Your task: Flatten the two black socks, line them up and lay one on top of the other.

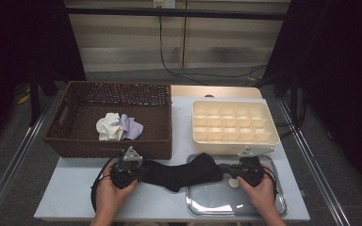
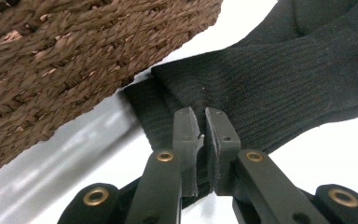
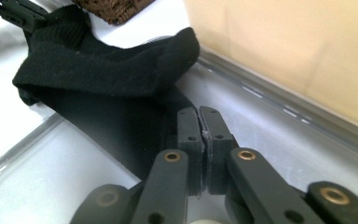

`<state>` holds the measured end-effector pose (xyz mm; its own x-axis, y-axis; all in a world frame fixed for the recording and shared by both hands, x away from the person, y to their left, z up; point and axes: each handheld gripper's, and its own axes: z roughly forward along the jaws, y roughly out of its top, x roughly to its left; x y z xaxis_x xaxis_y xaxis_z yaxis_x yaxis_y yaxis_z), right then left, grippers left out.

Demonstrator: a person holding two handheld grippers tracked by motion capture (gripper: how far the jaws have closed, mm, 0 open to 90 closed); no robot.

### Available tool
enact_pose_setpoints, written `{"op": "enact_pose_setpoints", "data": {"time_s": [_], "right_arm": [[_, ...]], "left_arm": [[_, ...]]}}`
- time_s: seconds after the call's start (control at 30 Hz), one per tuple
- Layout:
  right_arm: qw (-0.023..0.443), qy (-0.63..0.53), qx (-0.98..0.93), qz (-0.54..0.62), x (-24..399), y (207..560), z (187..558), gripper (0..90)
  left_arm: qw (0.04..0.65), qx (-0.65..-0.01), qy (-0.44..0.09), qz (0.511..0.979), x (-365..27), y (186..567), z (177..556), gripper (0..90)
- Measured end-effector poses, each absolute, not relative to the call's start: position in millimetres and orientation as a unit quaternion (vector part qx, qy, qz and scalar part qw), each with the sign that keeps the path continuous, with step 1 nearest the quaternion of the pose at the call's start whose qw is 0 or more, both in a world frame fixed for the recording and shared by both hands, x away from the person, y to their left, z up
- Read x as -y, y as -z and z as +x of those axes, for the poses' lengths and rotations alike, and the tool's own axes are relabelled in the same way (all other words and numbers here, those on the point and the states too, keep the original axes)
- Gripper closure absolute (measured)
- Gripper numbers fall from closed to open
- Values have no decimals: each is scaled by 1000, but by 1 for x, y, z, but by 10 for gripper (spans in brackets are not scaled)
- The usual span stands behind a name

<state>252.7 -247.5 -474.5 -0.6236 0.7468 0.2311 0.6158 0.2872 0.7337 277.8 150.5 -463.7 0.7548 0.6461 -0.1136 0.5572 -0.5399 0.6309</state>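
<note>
A person seated at a pale table holds a black sock [image 1: 179, 173] stretched between two hand-held grippers, one end in each. The left gripper [image 1: 140, 170] pinches the ribbed cuff end, its jaws drawn together on a fold of the knit, as the left gripper view shows with the fabric bunched between the pads [image 2: 189, 135] close beside the wall of a brown wicker basket [image 1: 113, 141]. The right gripper [image 1: 226, 168] grips the foot end, its jaws pressed almost flat together with only a thin edge of the sock caught between them, seen in the right gripper view above a shiny metal tray [image 3: 37, 186]. The sock lies partly on the bare tabletop and partly over the tray's left rim, its heel humped upward near the middle, apparently held taut at both ends so it can be straightened or folded before being put away. Behind the tray sits a cream plastic organizer [image 1: 235, 123] divided into many small compartments, all of them looking vacant, which seems the likely home for folded socks. The basket behind the left hand holds a crumpled white cloth item [image 1: 108, 126] and a pale lilac one [image 1: 133, 127], probably more laundry waiting its turn. A small round pale object [image 1: 234, 183] rests on the tray just beside the right gripper; what it is cannot be told. Cables trail from both grippers toward the person's forearms.
</note>
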Motion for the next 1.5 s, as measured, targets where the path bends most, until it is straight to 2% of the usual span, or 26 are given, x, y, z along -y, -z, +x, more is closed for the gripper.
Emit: {"op": "enact_pose_setpoints", "data": {"time_s": [0.03,0.07,0.2,0.43,0.53,0.67,0.77,1.0,1.1,1.27,1.37,1.4,1.5], "right_arm": [[93,-409,-798,432,246,473,251,807],[103,-406,-801,429,247,472,251,791],[108,-432,-783,435,248,457,251,692],[97,-432,-782,439,226,453,267,627],[87,-421,-788,441,218,461,277,633],[80,-415,-795,434,214,467,280,842],[87,-435,-788,427,219,459,276,877],[97,-483,-768,410,232,434,251,880],[97,-489,-764,410,237,438,242,879],[64,-458,-784,414,236,461,237,872],[52,-434,-799,413,231,469,236,819],[57,-434,-799,412,229,469,235,786],[68,-438,-797,409,230,463,235,768]], "left_arm": [[338,-349,-61,872,-151,463,278,832],[340,-351,-58,870,-152,462,278,829],[341,-348,-53,872,-151,461,276,825],[341,-344,-52,873,-148,464,277,824],[341,-341,-51,874,-149,464,277,823],[347,-341,-50,872,-150,462,277,823],[353,-343,-53,869,-153,458,277,823],[381,-348,-66,854,-163,443,274,824],[385,-348,-78,851,-164,444,273,825],[359,-362,-46,859,-163,453,277,806],[353,-374,-38,857,-163,458,279,749],[359,-373,-42,855,-163,456,279,743],[365,-367,-56,854,-164,450,276,759]]}}
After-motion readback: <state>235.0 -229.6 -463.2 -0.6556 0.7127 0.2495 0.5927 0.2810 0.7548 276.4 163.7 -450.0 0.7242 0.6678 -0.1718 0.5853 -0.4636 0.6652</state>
